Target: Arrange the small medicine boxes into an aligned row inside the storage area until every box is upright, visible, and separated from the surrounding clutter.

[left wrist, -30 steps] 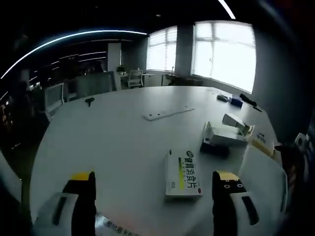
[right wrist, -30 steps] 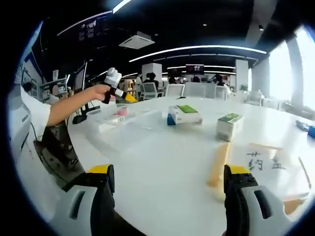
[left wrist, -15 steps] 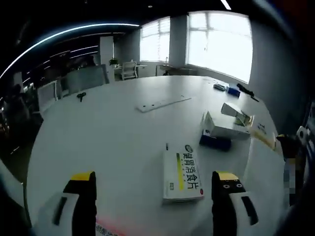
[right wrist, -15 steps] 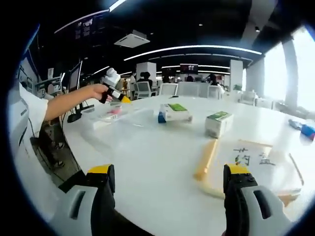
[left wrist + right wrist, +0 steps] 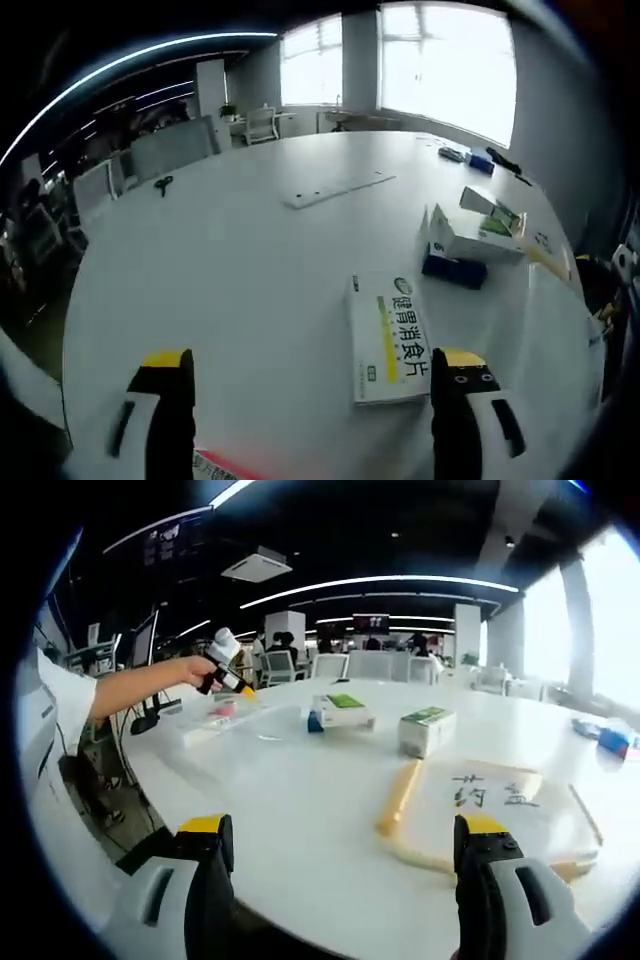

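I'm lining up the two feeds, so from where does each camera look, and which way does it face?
Left gripper view: rides the left gripper, looking down over the white table at a flat medicine box; its open fingers show.
Right gripper view: rides the right gripper, looking level across the table at the tray; its open fingers, plus the person's arm.
Shared: the table and the stacked boxes.

Window (image 5: 445,65) glare, dim ceiling, perhaps slight blur, warped edges

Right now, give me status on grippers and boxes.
Left gripper open above flat box. Right gripper open, empty. Tray holds no boxes yet.
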{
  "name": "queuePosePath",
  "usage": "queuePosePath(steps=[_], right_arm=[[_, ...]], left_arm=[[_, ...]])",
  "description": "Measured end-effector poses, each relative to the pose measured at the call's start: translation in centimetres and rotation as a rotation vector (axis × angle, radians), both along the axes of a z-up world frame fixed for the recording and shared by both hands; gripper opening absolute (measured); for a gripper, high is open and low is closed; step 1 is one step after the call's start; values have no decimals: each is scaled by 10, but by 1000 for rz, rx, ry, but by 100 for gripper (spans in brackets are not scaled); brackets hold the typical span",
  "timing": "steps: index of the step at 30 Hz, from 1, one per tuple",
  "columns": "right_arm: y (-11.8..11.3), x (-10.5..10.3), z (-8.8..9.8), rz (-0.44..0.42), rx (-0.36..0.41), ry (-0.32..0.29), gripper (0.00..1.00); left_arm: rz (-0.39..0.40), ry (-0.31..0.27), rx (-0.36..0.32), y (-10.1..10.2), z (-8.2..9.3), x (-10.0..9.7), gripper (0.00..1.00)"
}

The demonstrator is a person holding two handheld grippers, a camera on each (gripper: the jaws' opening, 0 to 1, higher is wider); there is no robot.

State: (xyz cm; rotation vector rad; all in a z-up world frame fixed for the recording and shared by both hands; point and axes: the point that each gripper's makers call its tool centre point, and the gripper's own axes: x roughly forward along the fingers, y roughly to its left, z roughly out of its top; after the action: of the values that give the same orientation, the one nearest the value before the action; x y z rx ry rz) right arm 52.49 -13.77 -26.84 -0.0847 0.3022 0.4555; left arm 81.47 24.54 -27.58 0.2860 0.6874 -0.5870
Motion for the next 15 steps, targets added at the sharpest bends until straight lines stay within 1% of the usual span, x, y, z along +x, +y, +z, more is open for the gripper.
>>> queuePosePath(steps=[1,3,5,6,8,9,10,11,13,15], right_arm=[[0,0,-1,1,1,-1,90],[-1,-1,-3,-5,1,9,90],[-3,-5,-3,-17,-6,7,90],[-3,-8,-4,-15,-7,8,90],[-3,-11,-5,2,4,11,90],[-3,-11,-5,2,6,16,90],[-4,-12,-6,1,2,19,90],[-9,-11,-6,-17,-24,18,89],[-15,-9,-2,-43,-34,8,89],[-16,-11,1,-47,-30,1,89]], left_arm=[[-13,-3,9,-2,1,0,98],[-13,-2,16,-2,2,1,99],[-7,3,32,-2,0,1,99],[-10,2,56,-1,-2,7,99],[-20,-5,89,-3,-5,7,99],[-25,-3,93,-4,-7,8,99],[-27,4,60,-8,-6,8,99],[-21,15,58,-9,-7,9,99],[-25,3,61,-11,-7,9,99],[-32,17,51,-15,-8,13,99]])
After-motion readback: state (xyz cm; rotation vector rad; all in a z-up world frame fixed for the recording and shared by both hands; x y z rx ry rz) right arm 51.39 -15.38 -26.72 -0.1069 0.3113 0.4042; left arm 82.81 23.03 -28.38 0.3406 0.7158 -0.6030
